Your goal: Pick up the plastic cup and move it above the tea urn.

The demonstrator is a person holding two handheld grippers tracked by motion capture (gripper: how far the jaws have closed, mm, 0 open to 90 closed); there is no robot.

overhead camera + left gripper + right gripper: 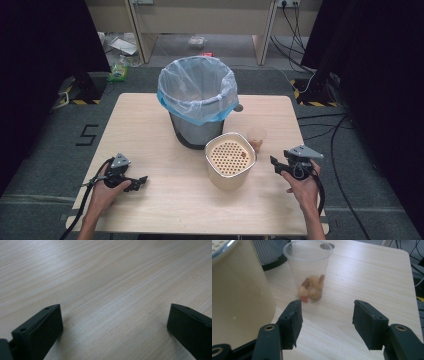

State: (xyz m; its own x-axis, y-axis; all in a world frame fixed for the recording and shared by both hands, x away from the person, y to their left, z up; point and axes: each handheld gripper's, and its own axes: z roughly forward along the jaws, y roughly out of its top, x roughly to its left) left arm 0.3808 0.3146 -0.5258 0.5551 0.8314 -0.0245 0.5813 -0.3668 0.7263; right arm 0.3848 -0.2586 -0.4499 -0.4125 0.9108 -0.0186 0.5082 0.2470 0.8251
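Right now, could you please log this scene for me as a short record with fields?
Surface: wooden table
Centre back: mesh bin lined with a plastic bag
In front of it: cream container with perforated lid
Beside container: clear plastic cup holding food scraps
Left gripper: jaws open, over bare wood
Right gripper: jaws open, facing cup
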